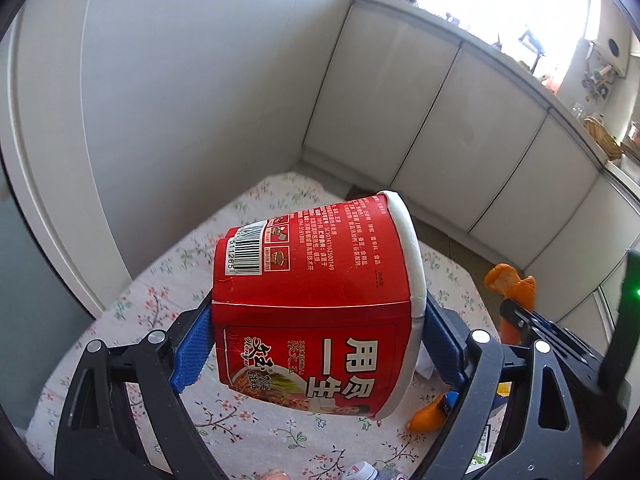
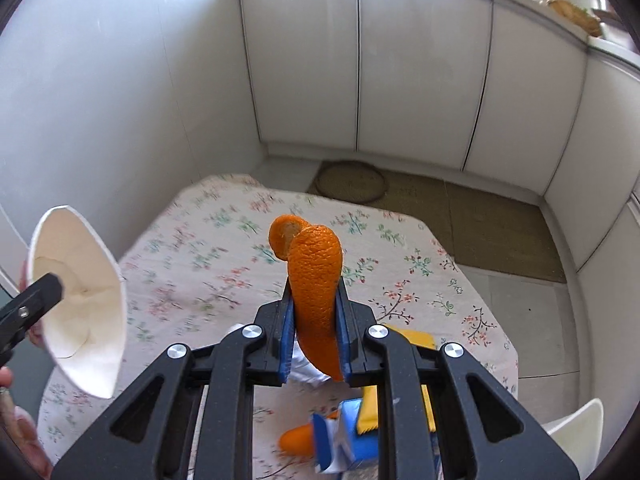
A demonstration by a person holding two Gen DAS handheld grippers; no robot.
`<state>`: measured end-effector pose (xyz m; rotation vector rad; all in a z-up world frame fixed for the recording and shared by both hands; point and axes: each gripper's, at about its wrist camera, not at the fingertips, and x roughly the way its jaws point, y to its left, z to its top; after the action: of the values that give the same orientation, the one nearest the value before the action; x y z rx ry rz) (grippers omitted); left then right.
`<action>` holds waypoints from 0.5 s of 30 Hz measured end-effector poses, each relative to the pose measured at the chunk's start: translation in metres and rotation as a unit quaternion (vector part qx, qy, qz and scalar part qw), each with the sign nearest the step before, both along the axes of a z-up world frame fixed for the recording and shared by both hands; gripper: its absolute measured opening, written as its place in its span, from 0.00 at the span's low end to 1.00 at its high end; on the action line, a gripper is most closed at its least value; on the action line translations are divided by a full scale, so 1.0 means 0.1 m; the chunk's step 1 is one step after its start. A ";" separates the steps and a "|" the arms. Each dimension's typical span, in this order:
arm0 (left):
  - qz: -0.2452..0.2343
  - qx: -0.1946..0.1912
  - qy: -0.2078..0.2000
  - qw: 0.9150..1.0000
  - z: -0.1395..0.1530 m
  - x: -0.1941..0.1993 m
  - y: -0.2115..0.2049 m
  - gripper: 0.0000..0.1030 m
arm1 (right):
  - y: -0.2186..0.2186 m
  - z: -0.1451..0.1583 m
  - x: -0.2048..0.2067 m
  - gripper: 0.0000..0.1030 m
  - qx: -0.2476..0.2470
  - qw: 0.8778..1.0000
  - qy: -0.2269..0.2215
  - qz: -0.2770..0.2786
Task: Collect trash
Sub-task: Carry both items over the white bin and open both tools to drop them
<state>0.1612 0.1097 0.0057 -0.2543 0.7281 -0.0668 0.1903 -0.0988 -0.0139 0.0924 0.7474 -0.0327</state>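
Note:
My left gripper (image 1: 316, 330) is shut on a red instant-noodle cup (image 1: 316, 300), held on its side above the floral tablecloth (image 1: 168, 280), its white rim to the right. The cup's open white inside also shows at the left of the right wrist view (image 2: 80, 296). My right gripper (image 2: 314, 332) is shut on a long strip of orange peel (image 2: 316, 280), held upright above the table. That peel also shows at the right of the left wrist view (image 1: 510, 284).
On the table below lie another orange peel piece (image 2: 296, 440), a blue-and-white carton (image 2: 348, 436), a yellow wrapper (image 2: 416, 340) and crumpled white paper (image 2: 304, 368). White cabinets (image 2: 420, 80) stand behind, a round mat (image 2: 352, 182) lies on the floor, and a white chair (image 2: 576, 436) is at right.

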 end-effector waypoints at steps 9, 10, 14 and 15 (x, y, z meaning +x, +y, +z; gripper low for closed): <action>-0.014 0.032 -0.063 0.997 0.30 -0.43 -0.25 0.83 | -0.08 0.34 -0.69 0.17 -0.012 0.997 -0.070 -0.038; -0.015 0.033 -0.068 0.997 0.31 -0.47 -0.27 0.83 | -0.10 0.37 -0.77 0.17 -0.015 0.996 -0.075 -0.043; -0.026 0.029 -0.079 0.996 0.37 -0.62 -0.36 0.83 | -0.21 0.45 -1.04 0.17 -0.018 0.993 -0.094 -0.066; -0.030 0.027 -0.082 0.996 0.39 -0.66 -0.39 0.83 | -0.24 0.45 -1.09 0.17 -0.019 0.993 -0.098 -0.070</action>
<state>0.0949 0.0706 0.0444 -0.1733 0.5740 -0.1246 0.0808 -0.1224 0.0316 0.1110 0.5435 -0.1697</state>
